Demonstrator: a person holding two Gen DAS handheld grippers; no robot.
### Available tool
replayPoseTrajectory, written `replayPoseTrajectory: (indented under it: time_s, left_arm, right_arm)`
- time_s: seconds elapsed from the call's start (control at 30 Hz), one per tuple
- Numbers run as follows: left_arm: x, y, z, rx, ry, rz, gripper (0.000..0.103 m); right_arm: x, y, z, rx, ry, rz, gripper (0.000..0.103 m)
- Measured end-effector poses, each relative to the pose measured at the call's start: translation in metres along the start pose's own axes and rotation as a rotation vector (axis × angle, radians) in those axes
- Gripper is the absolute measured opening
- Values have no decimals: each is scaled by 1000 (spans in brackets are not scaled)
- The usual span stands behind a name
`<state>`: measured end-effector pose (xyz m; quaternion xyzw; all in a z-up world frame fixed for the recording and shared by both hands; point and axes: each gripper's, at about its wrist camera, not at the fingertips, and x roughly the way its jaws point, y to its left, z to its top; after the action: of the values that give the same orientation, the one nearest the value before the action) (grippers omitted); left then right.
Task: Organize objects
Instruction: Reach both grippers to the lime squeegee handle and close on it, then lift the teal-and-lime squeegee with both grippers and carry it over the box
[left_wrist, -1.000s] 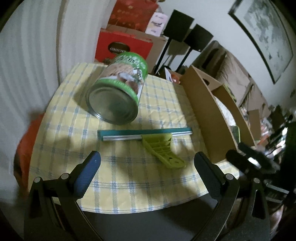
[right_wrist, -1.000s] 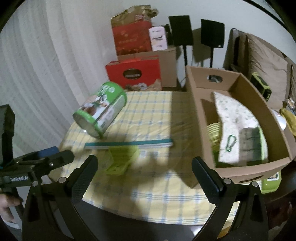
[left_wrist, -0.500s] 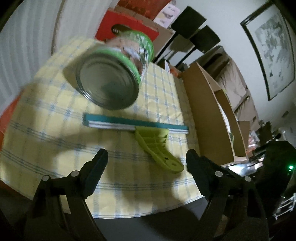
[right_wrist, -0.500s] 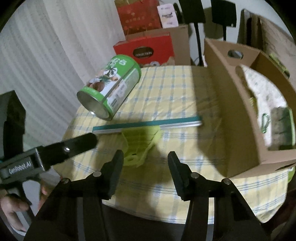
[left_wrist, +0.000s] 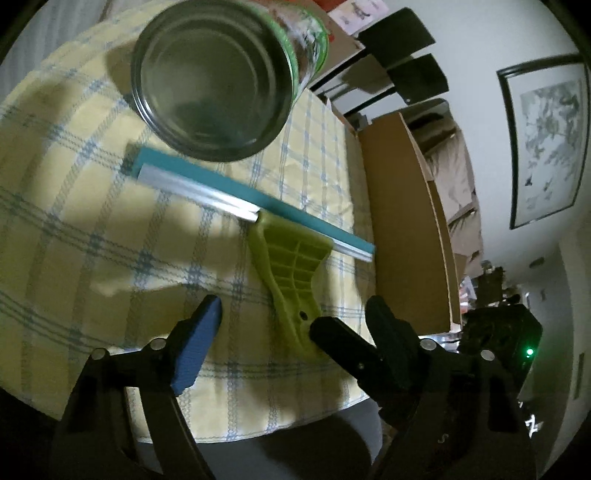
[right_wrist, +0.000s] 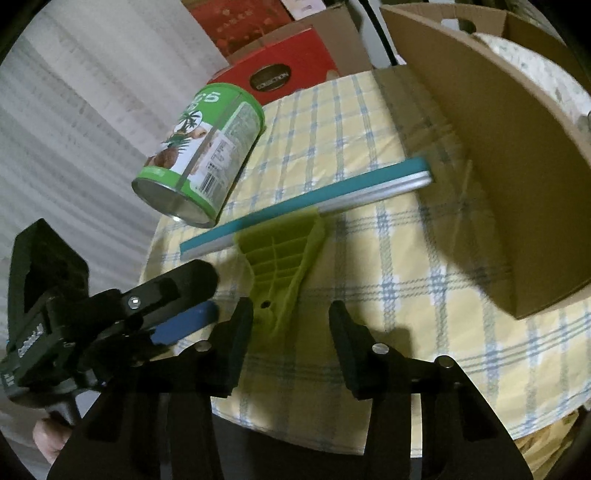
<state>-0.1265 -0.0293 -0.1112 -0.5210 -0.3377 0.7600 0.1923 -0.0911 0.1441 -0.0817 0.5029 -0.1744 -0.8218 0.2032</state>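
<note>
Green-handled squeegee (right_wrist: 284, 258) flat on the checked bench (right_wrist: 406, 295), handle end between the parted fingers of the right gripper (right_wrist: 290, 332), untouched; left gripper (left_wrist: 291, 325) agape just left; tin can (right_wrist: 201, 158) beyond; cardboard box (right_wrist: 498, 184) right.

1 can (right_wrist: 201, 155), 1 squeegee (right_wrist: 284, 236), 1 cardboard box (right_wrist: 509, 177), approx. 2 red boxes (right_wrist: 280, 74).

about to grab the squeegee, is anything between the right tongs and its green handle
Nothing visible blocks it. The right tongs are open with the handle end of the squeegee just ahead between the fingers. The left tongs crowd in from the left, and the can lies beyond the blade.
</note>
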Motion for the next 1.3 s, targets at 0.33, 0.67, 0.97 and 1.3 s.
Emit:
replayPoseTrajectory:
  time_s: [0.33, 0.67, 0.97, 1.3]
  left_arm:
    - [10, 1, -7, 15, 1, -57, 48]
    - [8, 11, -12, 22, -41, -77, 39]
    - [-2, 12, -20, 30, -85, -81, 38]
    - [-22, -5, -25, 63, -133, -65, 37]
  right_arm:
    - [7, 3, -9, 6, -8, 105, 37]
    - [10, 4, -15, 1, -31, 103, 33]
    - [5, 9, -14, -52, -60, 98, 32]
    - [-10, 22, -17, -137, -130, 87, 32]
